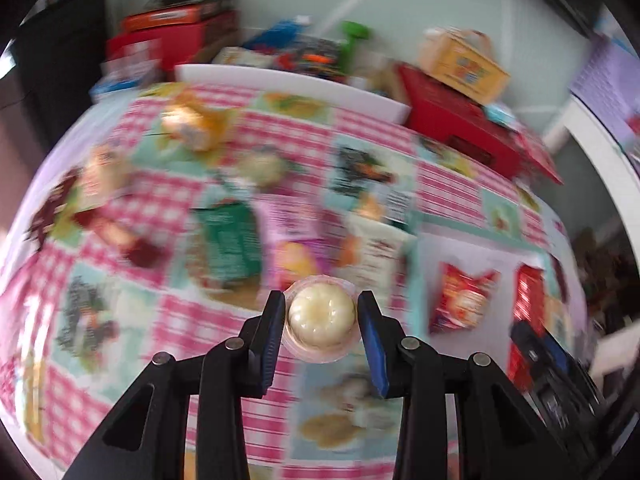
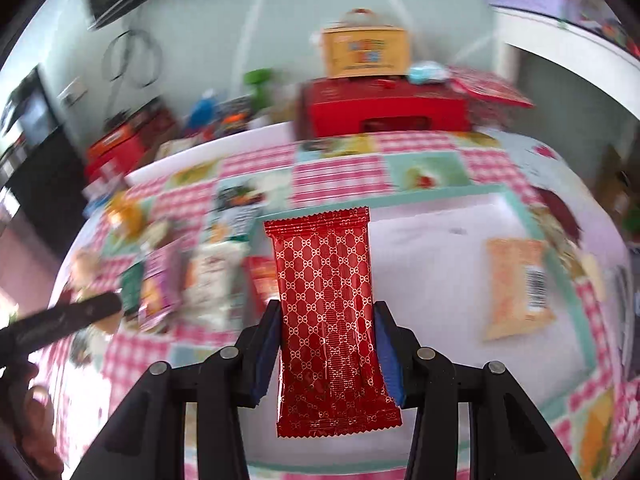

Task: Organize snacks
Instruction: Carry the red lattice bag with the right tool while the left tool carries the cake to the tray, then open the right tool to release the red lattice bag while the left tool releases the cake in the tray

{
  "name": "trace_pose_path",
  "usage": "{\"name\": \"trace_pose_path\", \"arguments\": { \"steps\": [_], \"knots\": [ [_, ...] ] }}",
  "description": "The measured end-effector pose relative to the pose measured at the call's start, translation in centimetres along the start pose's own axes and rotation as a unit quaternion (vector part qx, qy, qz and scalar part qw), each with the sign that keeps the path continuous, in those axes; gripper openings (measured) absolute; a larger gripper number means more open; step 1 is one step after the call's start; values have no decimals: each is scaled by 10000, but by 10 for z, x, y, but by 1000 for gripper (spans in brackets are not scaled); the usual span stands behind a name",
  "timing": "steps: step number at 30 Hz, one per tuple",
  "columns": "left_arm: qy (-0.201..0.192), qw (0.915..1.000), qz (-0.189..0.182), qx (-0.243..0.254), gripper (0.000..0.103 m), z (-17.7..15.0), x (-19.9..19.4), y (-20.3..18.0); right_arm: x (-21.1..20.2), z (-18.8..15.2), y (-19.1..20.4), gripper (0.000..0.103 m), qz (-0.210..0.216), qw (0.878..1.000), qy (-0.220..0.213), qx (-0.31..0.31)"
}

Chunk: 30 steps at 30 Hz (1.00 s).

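Right wrist view: red wrapper [image 2: 326, 304] is pinched lengthwise by right gripper [image 2: 326, 344], white mat [image 2: 440, 264] lying just beyond; jelly cup [image 1: 321, 317] is clamped by left gripper [image 1: 321, 336].

- Left gripper [image 1: 322, 316]: black angular plastic linkage arms, round silver pivot pins, blue pads inside both fingers.
- Right gripper [image 2: 326, 328]: identical build, black arms, silver pins, blue pads.

Checked tablecloth [image 2: 336, 178]; red box [image 2: 384, 110], yellow box [image 2: 366, 54] atop.
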State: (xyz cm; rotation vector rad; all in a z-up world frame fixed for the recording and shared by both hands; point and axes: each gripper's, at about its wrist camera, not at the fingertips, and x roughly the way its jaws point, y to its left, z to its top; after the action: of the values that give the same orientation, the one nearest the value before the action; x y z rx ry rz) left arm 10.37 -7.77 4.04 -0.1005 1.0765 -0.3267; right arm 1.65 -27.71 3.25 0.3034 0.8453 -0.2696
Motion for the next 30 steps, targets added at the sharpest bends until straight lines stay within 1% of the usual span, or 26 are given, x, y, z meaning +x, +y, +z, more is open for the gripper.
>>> {"name": "trace_pose_path", "arguments": {
  "steps": [3, 7, 9, 11, 16, 20, 23, 25, 26, 27, 30],
  "knots": [
    [93, 9989, -257, 373, 39, -7, 5, -29, -2, 3, -25, 47, -173, 9995, -29, 262],
    [242, 9938, -493, 969, 39, -22, 15, -73, -2, 3, -51, 47, -433, 9978, -47, 494],
    [310, 9911, -579, 1162, 39, -28, 20, -88, 1, 2, -63, 48, -487, 9968, 12, 637],
    [367, 9884, -568, 1358, 39, -35, 26, -104, 3, 1, -72, 48, -502, 9960, 92, 739],
    [455, 9841, -528, 1635, 39, -45, 40, -123, 15, -2, -76, 48, -429, 9958, 281, 753],
    [487, 9826, -481, 1724, 39, -49, 47, -126, 20, -5, -75, 48, -381, 9957, 378, 752],
    [435, 9821, -506, 1764, 39, -51, 47, -128, 22, -6, -75, 48, -351, 9956, 416, 763],
    [378, 9814, -466, 1823, 42, -51, 48, -130, 23, -6, -76, 48, -327, 9953, 446, 797],
    [376, 9811, -449, 1842, 52, -51, 49, -131, 24, -6, -77, 48, -313, 9950, 466, 821],
    [389, 9810, -433, 1851, 59, -52, 49, -132, 24, -6, -77, 48, -310, 9949, 480, 836],
    [407, 9812, -396, 1847, 63, -52, 50, -131, 26, -7, -79, 49, -307, 9944, 524, 864]
  ]
}}
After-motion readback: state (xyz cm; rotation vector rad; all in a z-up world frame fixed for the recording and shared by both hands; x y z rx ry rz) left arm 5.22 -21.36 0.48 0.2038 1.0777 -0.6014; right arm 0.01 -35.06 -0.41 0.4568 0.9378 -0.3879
